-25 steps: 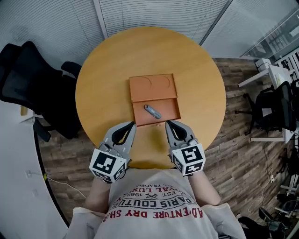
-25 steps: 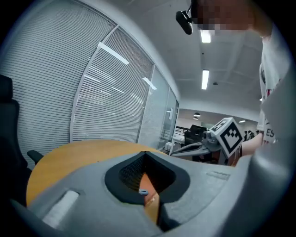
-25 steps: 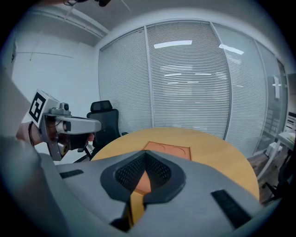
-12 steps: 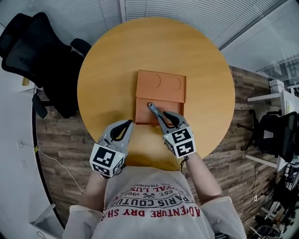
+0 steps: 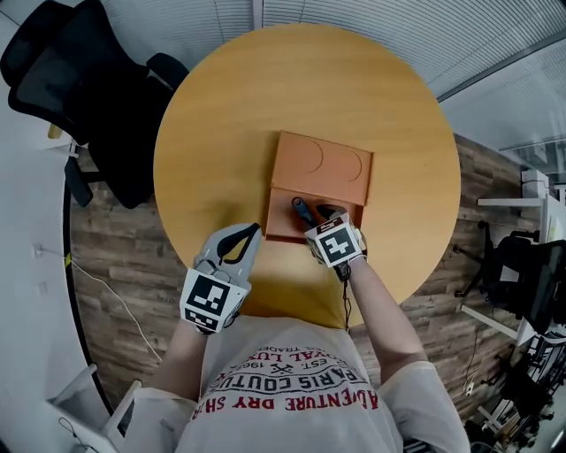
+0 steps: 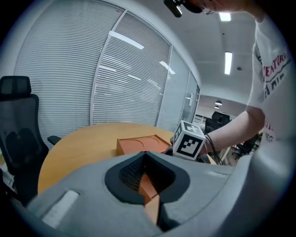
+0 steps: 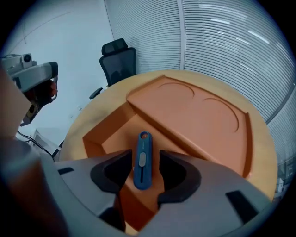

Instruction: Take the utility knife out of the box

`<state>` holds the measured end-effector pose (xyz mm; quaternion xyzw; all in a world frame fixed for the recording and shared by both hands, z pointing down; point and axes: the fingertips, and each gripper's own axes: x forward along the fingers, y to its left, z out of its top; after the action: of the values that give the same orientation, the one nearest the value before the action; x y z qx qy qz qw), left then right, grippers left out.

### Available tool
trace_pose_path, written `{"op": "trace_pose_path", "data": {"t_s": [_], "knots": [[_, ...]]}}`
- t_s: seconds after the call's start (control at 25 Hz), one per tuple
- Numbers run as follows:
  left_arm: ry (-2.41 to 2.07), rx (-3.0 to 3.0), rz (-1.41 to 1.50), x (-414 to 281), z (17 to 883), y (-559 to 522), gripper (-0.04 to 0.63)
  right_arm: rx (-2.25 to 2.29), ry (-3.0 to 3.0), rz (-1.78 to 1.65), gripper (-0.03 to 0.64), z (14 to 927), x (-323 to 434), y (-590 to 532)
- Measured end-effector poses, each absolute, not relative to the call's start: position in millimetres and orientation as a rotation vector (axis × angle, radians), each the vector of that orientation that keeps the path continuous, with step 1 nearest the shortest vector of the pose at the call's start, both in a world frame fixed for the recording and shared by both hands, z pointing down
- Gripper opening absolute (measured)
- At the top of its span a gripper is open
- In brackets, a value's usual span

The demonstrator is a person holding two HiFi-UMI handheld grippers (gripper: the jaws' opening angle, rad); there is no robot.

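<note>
An orange box (image 5: 320,168) lies in the middle of the round wooden table (image 5: 221,106), its lid folded back flat. In its tray lies the blue utility knife (image 5: 302,211). My right gripper (image 5: 323,215) points steeply down into the tray. In the right gripper view the knife (image 7: 142,159) lies lengthwise between the jaws, which have just been opening and do not press on it; the right gripper (image 7: 144,157) is open. My left gripper (image 5: 254,230) hovers at the box's near left corner, shut and empty. The left gripper view shows the box (image 6: 138,145) ahead.
A black office chair (image 5: 80,80) stands against the table's far left edge. More chairs and a desk (image 5: 531,265) stand on the wooden floor at the right. Window blinds (image 5: 371,13) run behind the table.
My right gripper has dropped forward into the box, tipped downward, and its jaws have opened round the knife. My left gripper has sunk a little toward the box's near left corner.
</note>
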<state>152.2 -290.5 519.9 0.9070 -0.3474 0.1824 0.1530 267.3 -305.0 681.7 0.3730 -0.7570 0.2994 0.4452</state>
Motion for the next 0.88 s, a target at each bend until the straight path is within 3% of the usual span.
{"op": "trace_pose_path", "data": {"t_s": [0.28, 0.48, 0.88], "knots": [[-0.992, 2.573, 0.474, 147.8, 521.9, -303.0, -0.005, 0.895, -1.796, 0.709, 0.187, 703.2, 262.3, -309.5], [-0.994, 2.573, 0.475, 144.4, 522.6, -311.3, -0.005, 0.902, -1.816, 0.701, 0.135, 704.1, 263.2, -315.5], [-1.012, 2.567, 0.503, 144.9, 517.3, -302.7, -0.005, 0.858, -1.83, 0.676, 0.132, 699.8, 266.6, -309.6]]}}
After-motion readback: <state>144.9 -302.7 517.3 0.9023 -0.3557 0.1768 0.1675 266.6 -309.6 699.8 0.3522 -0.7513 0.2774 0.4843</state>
